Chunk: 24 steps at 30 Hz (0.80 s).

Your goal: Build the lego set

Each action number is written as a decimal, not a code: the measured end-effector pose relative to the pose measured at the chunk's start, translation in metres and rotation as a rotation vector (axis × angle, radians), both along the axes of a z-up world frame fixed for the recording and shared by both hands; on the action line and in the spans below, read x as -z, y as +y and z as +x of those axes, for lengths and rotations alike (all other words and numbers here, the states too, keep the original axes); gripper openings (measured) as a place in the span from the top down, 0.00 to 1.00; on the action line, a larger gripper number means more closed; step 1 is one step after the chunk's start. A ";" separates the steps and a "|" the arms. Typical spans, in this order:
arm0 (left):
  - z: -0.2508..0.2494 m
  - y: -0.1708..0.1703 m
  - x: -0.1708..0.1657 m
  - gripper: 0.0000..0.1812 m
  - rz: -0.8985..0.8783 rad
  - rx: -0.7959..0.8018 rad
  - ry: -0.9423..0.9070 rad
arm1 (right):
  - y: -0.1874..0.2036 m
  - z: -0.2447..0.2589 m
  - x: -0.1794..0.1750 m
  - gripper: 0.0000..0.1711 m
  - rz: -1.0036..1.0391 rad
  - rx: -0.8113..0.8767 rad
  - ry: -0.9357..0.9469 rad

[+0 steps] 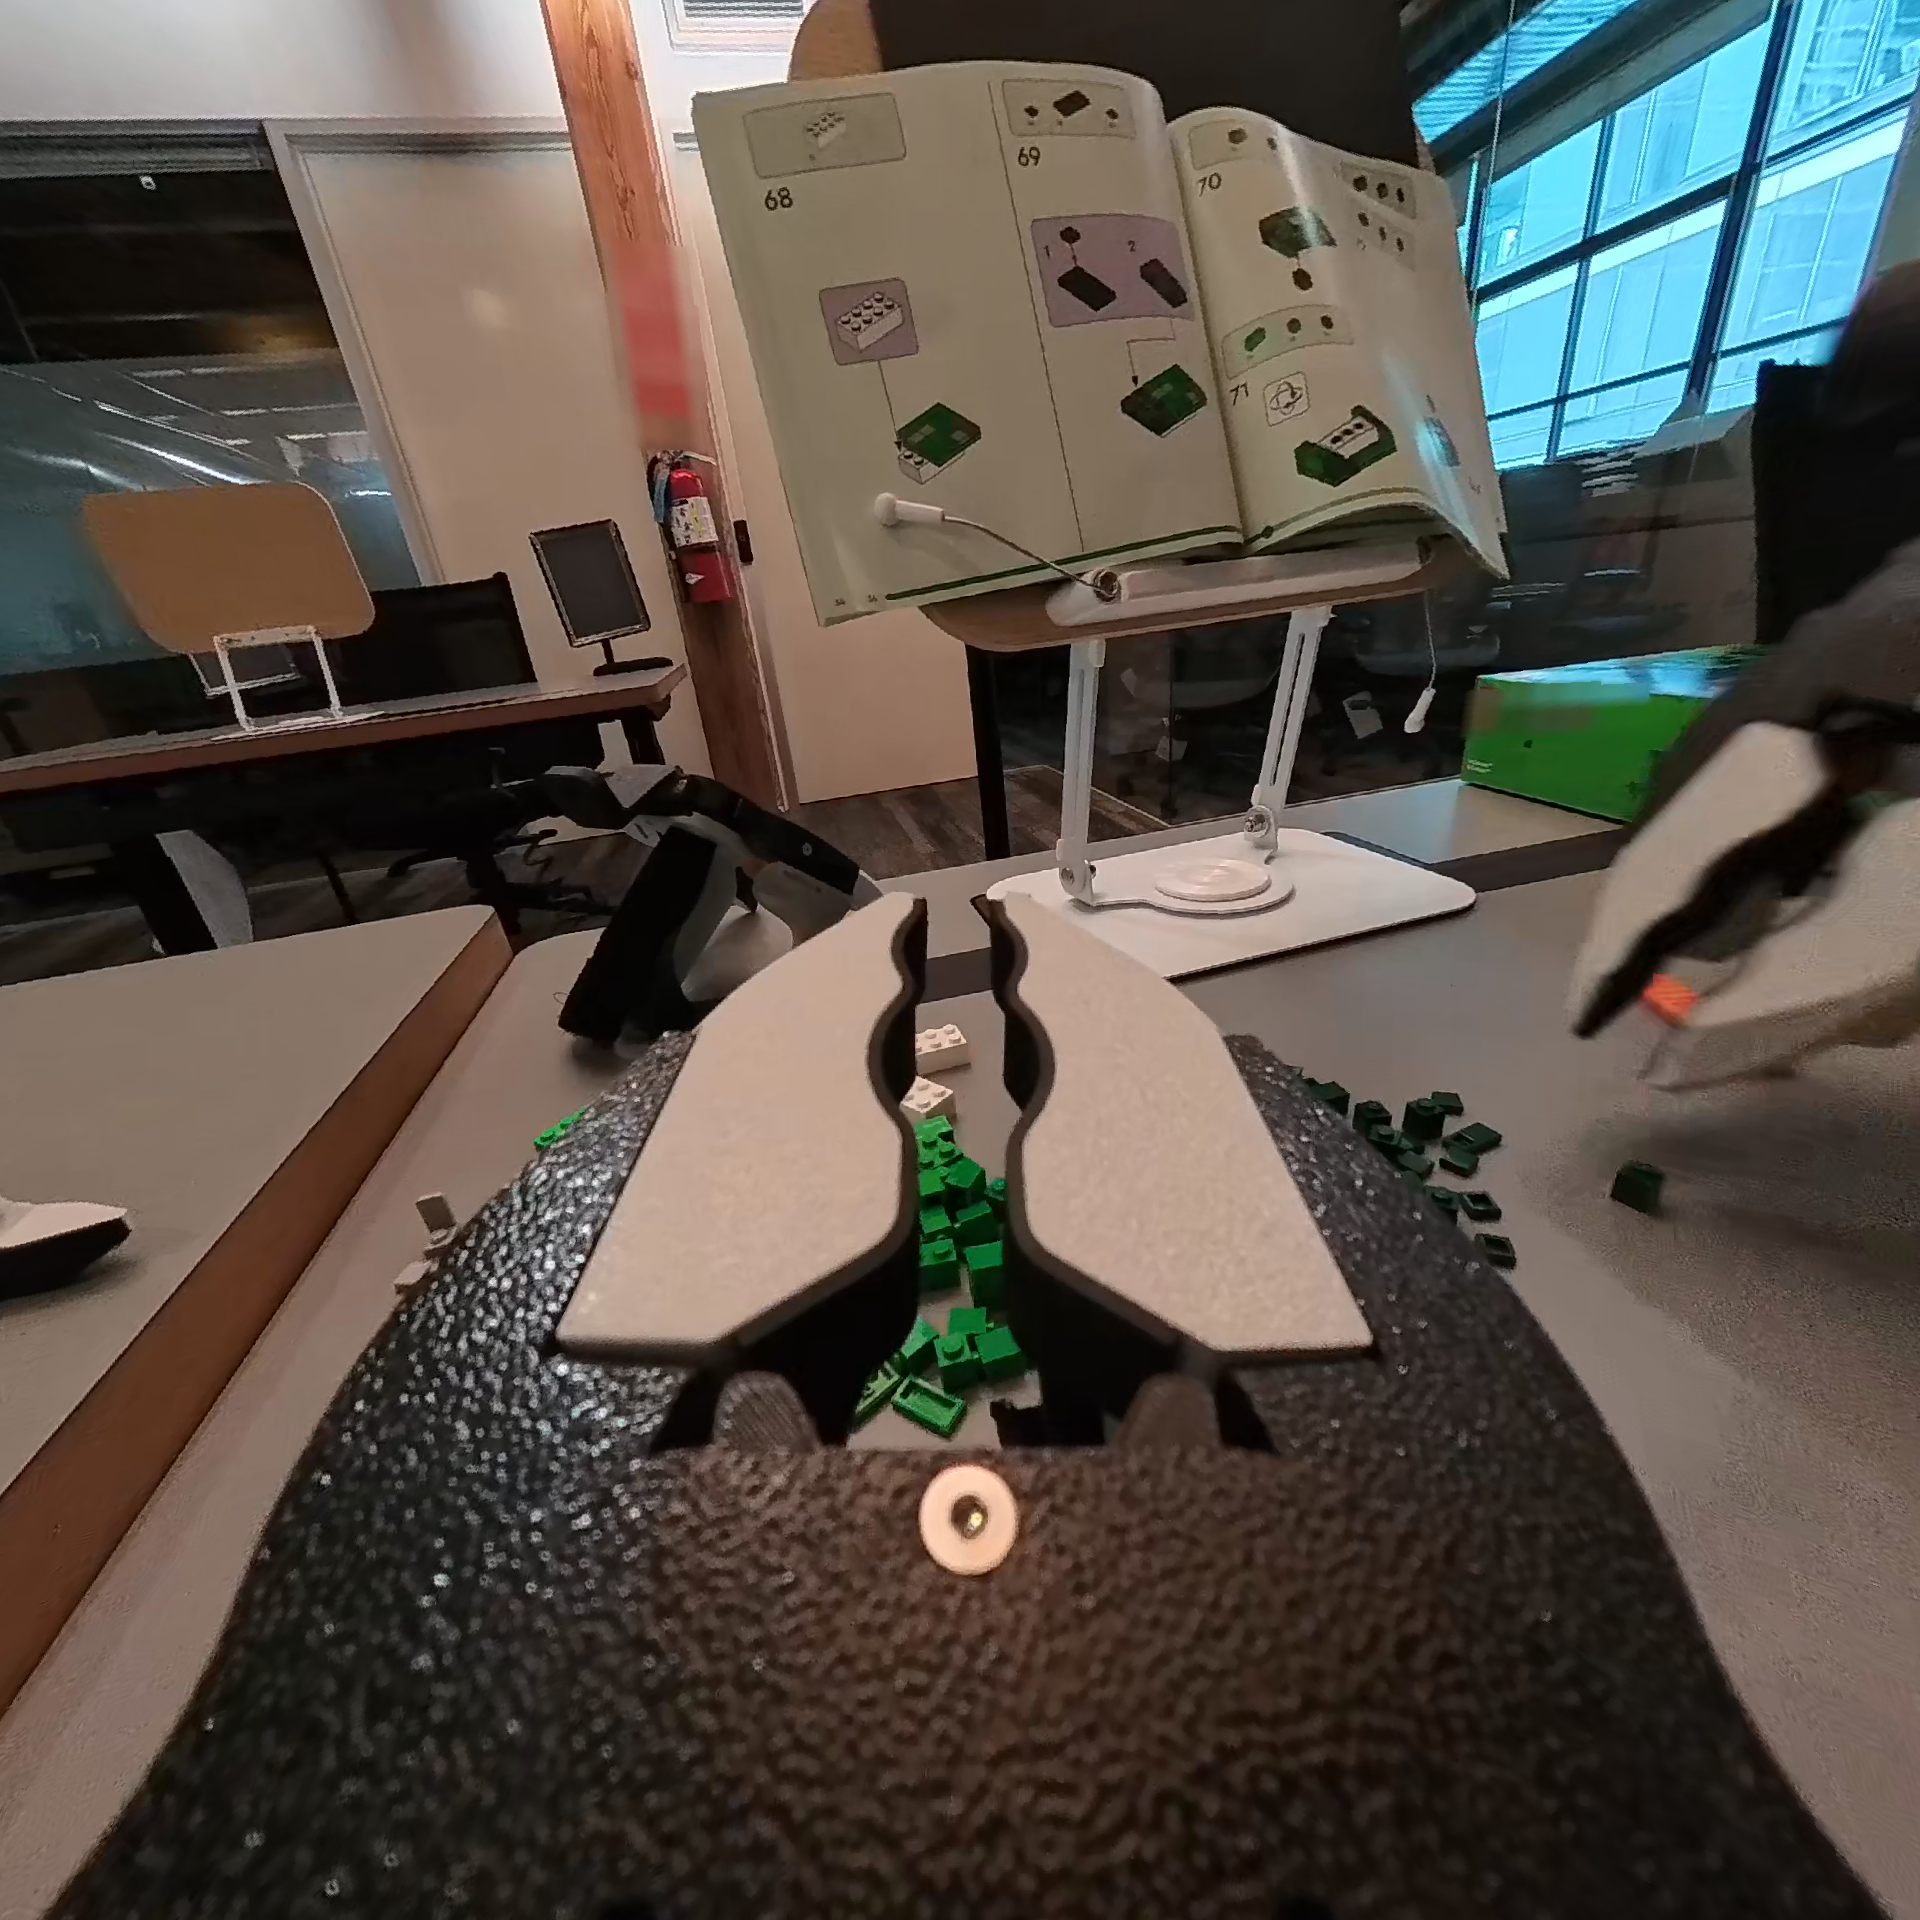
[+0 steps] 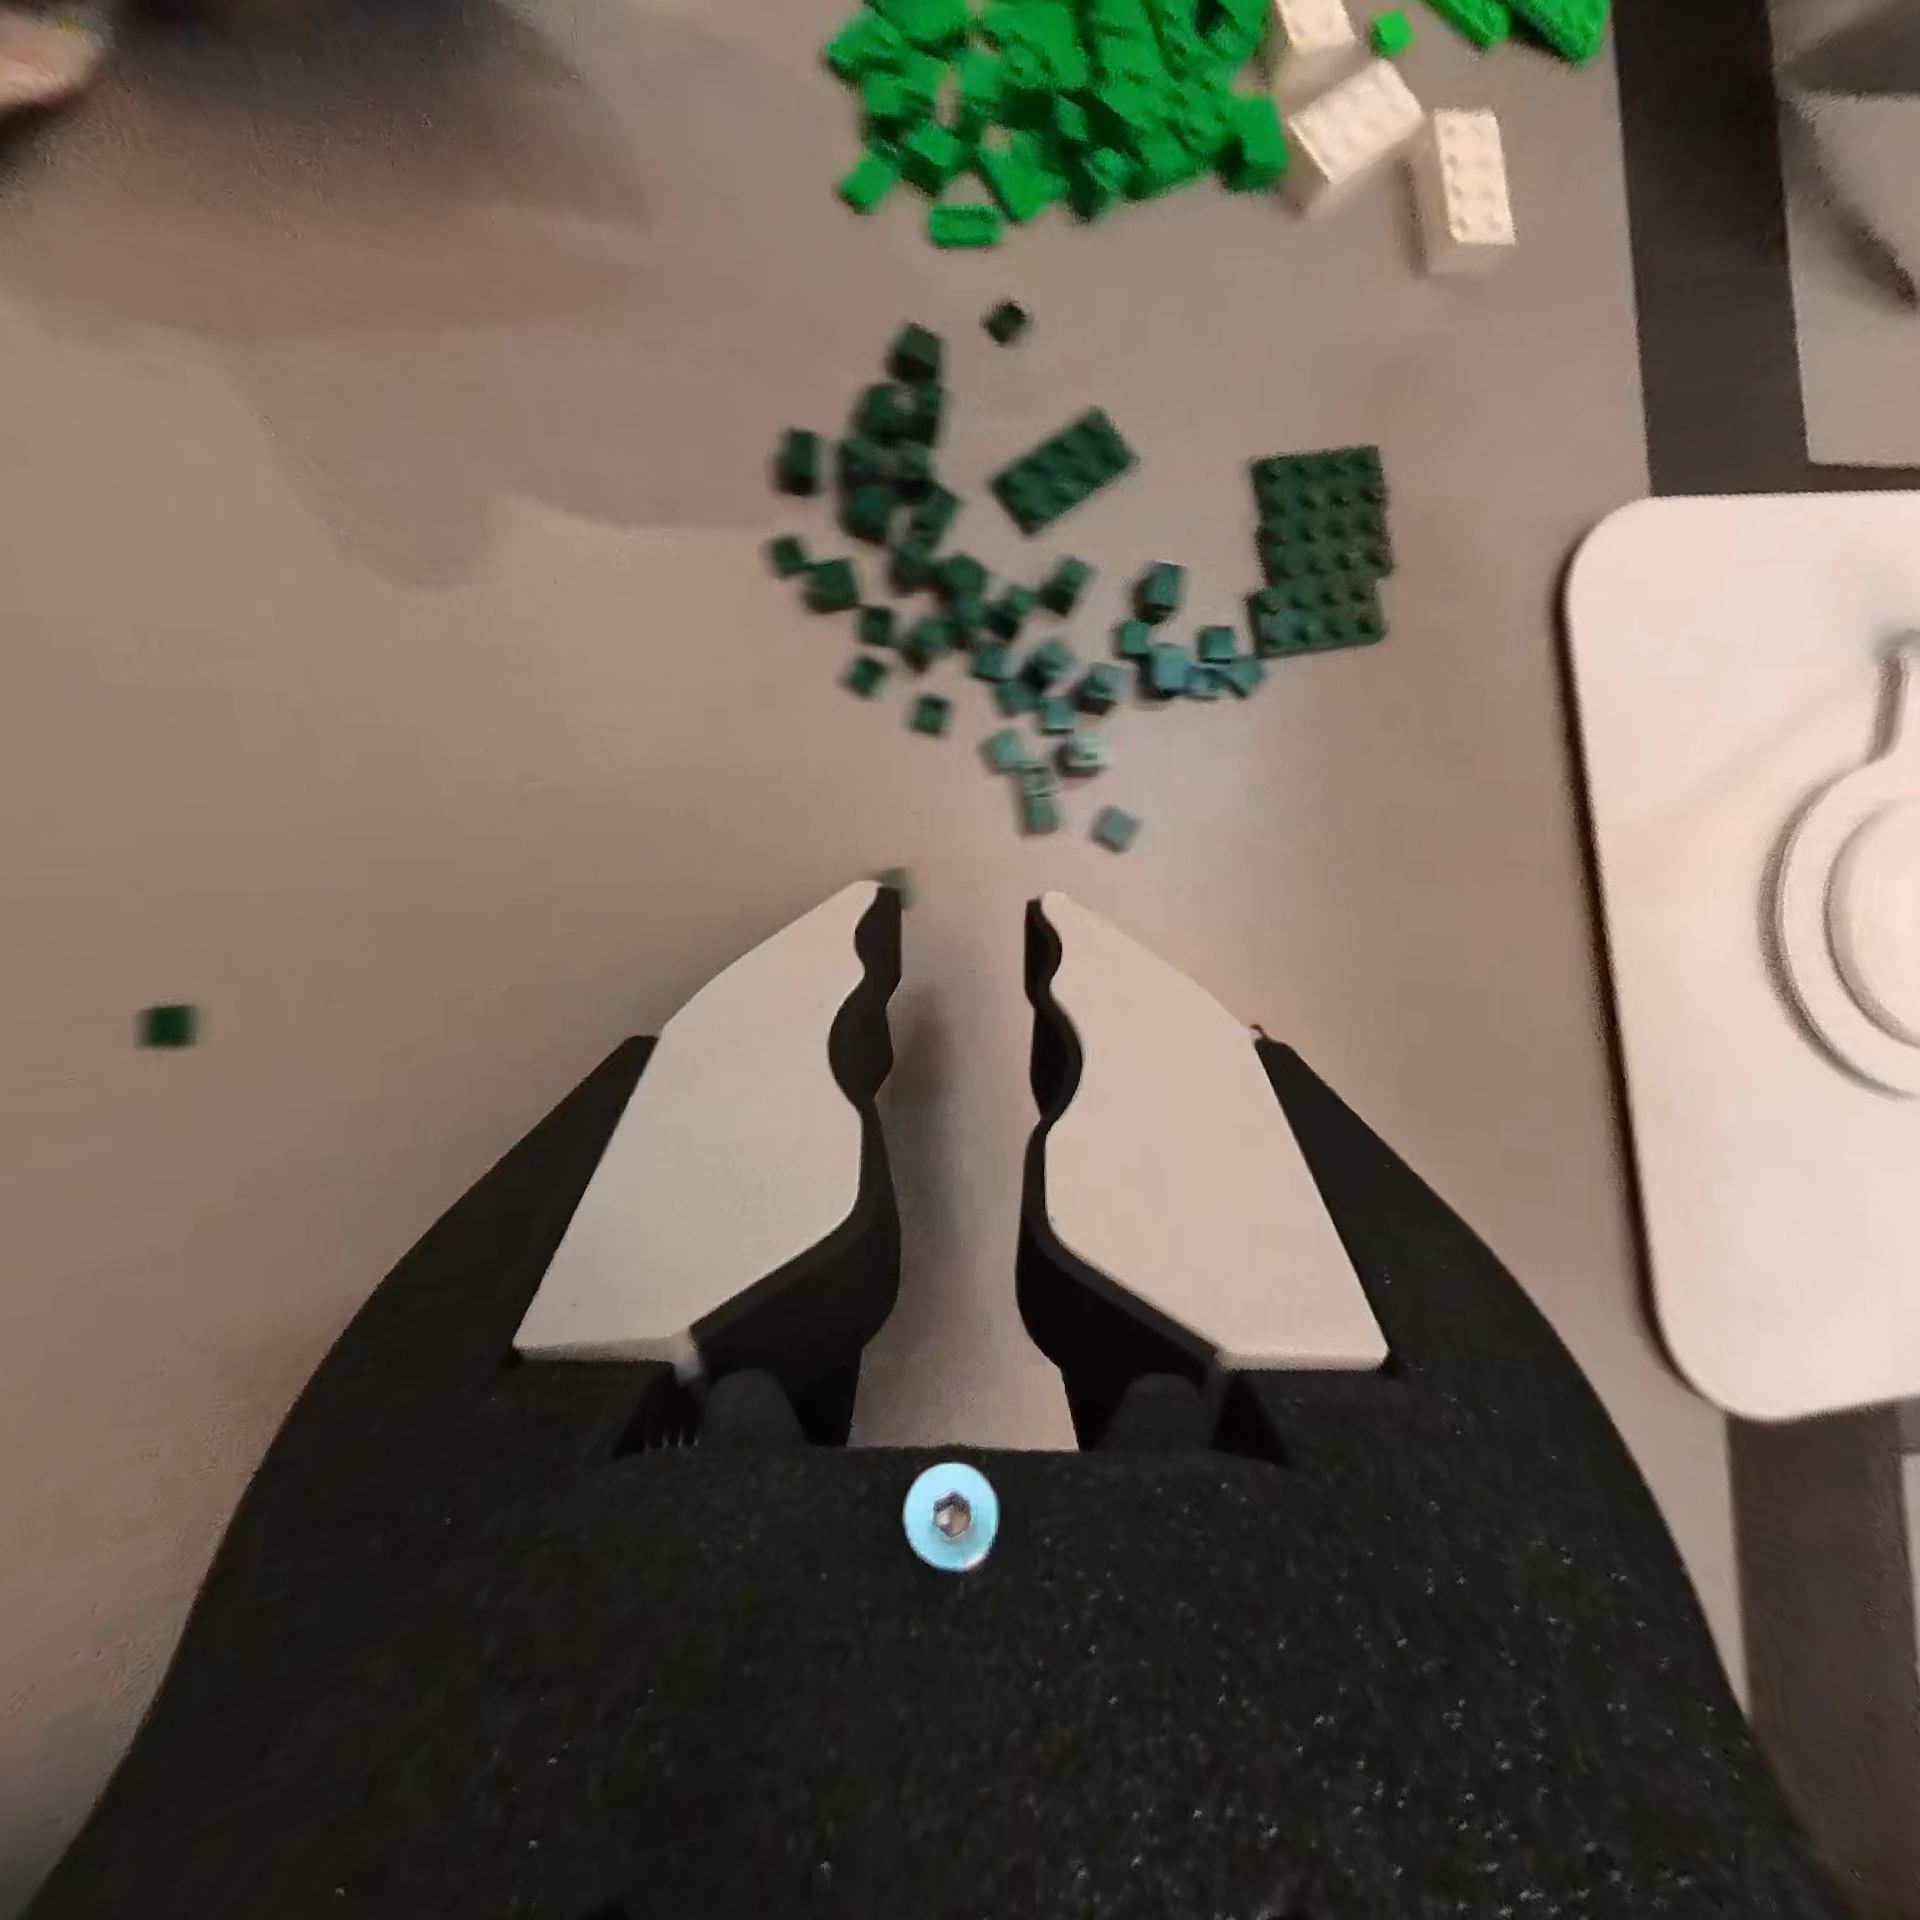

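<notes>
My left gripper point(image 1: 951, 920) is open with a narrow gap and holds nothing. It hovers above a pile of bright green bricks point(image 1: 961, 1257) and two white bricks point(image 1: 940, 1049). My right gripper point(image 2: 961, 904) is open and empty, pointing down at the table just short of a scatter of small dark green pieces point(image 2: 966, 623). One tiny dark green piece point(image 2: 894, 883) lies at its left fingertip. Beyond lie a dark green 2x4 plate point(image 2: 1065, 468) and a larger dark green plate point(image 2: 1320, 551). The right gripper also shows, blurred, in the left wrist view point(image 1: 1600, 1013).
An open instruction book point(image 1: 1039, 332) rests on a white stand point(image 1: 1226, 894) at the back; its base point(image 2: 1745, 935) is to the right of my right gripper. A lone dark green piece point(image 2: 166, 1023) lies to the left. A green box point(image 1: 1590, 738) stands far right. Another black tool point(image 1: 665, 935) lies to the left. Some 20 centimeters of space lies between my two pairs of fingers. The right tips stand about 11 centimeters off the dark green 2x4 plate point(image 2: 1065, 468).
</notes>
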<state>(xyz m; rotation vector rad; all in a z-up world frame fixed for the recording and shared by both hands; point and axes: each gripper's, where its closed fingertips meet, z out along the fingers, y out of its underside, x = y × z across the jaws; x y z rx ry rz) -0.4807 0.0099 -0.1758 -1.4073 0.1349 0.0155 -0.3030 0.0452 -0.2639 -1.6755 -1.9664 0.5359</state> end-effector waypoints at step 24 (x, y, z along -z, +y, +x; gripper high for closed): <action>-0.001 0.000 0.001 0.94 -0.004 -0.001 0.008 | 0.037 -0.026 0.034 0.95 -0.058 -0.056 -0.073</action>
